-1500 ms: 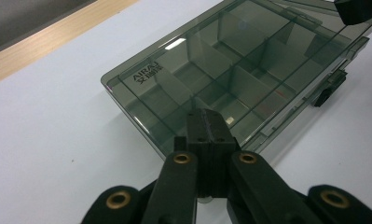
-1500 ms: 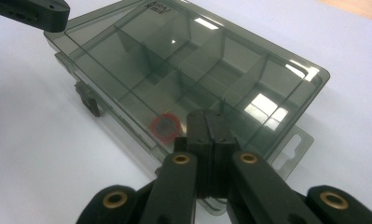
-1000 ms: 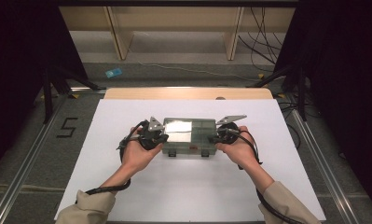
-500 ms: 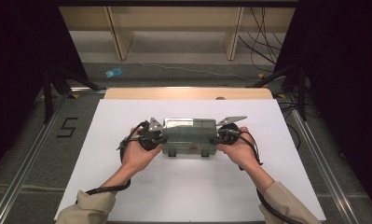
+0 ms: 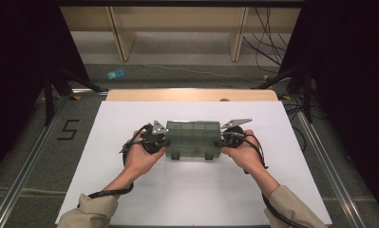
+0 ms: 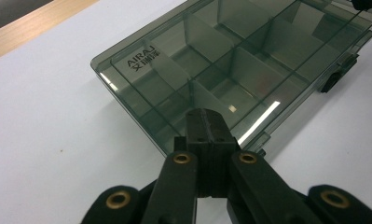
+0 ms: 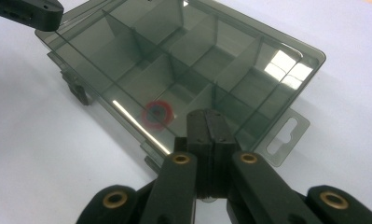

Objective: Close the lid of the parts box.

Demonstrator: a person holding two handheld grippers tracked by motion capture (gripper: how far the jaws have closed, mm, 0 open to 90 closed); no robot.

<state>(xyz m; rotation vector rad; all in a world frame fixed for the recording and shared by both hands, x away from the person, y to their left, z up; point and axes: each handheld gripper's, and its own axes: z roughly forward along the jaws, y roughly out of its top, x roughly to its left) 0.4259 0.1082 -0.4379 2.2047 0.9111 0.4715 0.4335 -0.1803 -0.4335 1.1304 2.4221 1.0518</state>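
Observation:
A smoky, see-through compartment box (image 5: 193,137) lies with its lid down in the middle of the white table top (image 5: 187,190). My left gripper (image 5: 164,141) is shut, its tips pressed at the box's left end. At the right end my right gripper (image 5: 219,141) is shut too. The left gripper view has the closed jaws of the left gripper (image 6: 205,116) resting over the edge of the box (image 6: 230,60), with dividers under the lid. In the right gripper view my right gripper (image 7: 206,116) sits on the box (image 7: 174,60) near a red ring (image 7: 156,114) inside one compartment.
Two latches (image 5: 175,155) stick out of the box's near side, and a clear hang tab (image 7: 286,135) juts from its right end. A wooden strip (image 5: 192,95) borders the table's far edge. Beyond it are shelf legs, cables, a blue item (image 5: 115,74) and a floor mark "5" (image 5: 68,129).
A bright white glare on the box lid has faded away. Both hands and the box have stayed in place.

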